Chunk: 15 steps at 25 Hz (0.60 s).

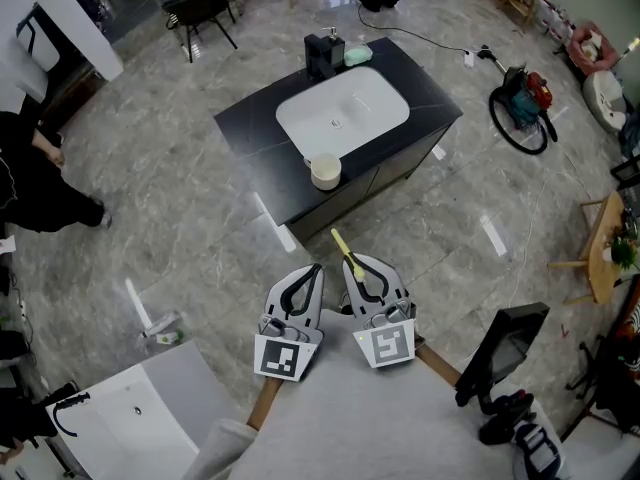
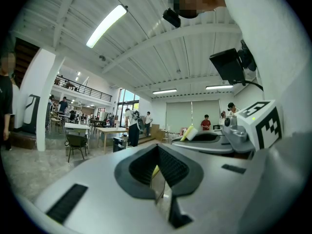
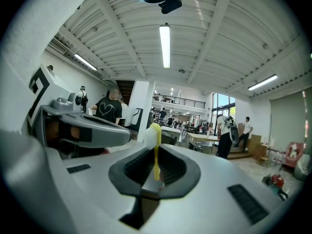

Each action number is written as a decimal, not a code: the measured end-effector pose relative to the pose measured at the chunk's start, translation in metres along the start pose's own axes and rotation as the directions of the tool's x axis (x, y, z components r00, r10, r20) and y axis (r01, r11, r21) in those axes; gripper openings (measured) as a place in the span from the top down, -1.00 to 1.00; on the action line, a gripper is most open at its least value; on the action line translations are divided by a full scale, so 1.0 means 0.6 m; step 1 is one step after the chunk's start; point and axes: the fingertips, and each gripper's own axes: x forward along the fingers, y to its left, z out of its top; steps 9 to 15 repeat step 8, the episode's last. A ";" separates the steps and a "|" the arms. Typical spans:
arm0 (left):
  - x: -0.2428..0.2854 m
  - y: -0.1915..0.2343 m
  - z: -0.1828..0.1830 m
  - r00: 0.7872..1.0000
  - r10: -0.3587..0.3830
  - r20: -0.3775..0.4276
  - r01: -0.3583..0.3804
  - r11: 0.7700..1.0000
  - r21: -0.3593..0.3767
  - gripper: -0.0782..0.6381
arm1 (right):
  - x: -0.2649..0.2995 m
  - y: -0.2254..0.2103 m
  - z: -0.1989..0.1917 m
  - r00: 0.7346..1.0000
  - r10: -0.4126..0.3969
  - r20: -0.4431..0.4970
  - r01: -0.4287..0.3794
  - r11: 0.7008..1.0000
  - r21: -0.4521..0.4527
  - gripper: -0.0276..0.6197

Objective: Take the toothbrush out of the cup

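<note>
A yellow toothbrush (image 1: 345, 252) sticks up and away from my right gripper (image 1: 349, 265), which is shut on its handle, well clear of the cup. In the right gripper view the toothbrush (image 3: 156, 152) stands upright between the pads, its white bristle head on top. The cream cup (image 1: 326, 171) sits on the front edge of the dark counter (image 1: 245, 128), beside the white basin (image 1: 343, 113). My left gripper (image 1: 316, 268) hangs close beside the right one, shut with nothing in it. The left gripper view shows its jaws closed (image 2: 157, 147) and the toothbrush head (image 2: 190, 133) off to the right.
A black dispenser (image 1: 323, 53) and a green soap (image 1: 358, 56) stand at the counter's back. A person (image 1: 35, 183) stands at the left and a black chair (image 1: 203, 10) behind. A cable and power tool (image 1: 522, 96) lie on the floor at right, a white unit (image 1: 130, 413) at lower left.
</note>
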 end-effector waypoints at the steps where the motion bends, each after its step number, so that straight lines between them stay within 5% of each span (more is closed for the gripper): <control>1: 0.001 0.001 0.000 1.000 0.001 0.000 -0.001 1.000 -0.001 0.77 | 0.001 -0.001 -0.001 1.000 0.001 -0.002 -0.001 1.000 0.000 0.84; 15: 0.011 0.004 0.002 1.000 0.000 0.005 0.000 1.000 0.006 0.77 | 0.008 -0.010 -0.002 1.000 -0.003 -0.002 0.003 1.000 0.000 0.84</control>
